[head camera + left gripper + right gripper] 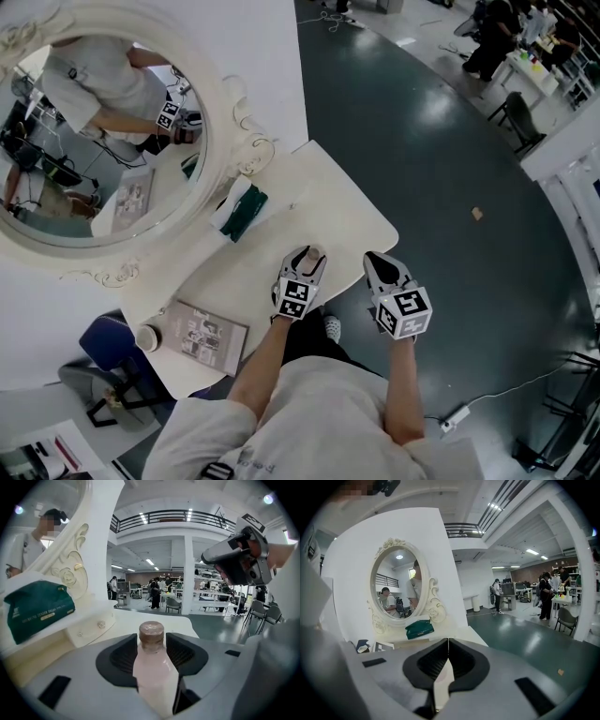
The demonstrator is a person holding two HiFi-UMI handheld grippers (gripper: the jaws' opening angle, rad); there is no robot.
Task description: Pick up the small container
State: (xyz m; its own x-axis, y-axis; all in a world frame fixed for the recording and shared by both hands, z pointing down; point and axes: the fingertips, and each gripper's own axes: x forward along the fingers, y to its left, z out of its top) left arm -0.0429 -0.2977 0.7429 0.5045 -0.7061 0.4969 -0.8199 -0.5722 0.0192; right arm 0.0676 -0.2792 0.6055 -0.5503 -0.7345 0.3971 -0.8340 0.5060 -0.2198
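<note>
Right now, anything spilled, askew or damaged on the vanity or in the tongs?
Nothing stands out. The small container sits upright in the left tongs, cap on, no spill. The right tongs are shut and empty. The green pack lies on the shelf by the mirror.

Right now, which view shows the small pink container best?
The left gripper view: the small pink container fills the centre, brown cap and body clear, clamped by the left hand-held gripper. The head view shows only its top poking past that gripper. The right gripper view does not show it.
</note>
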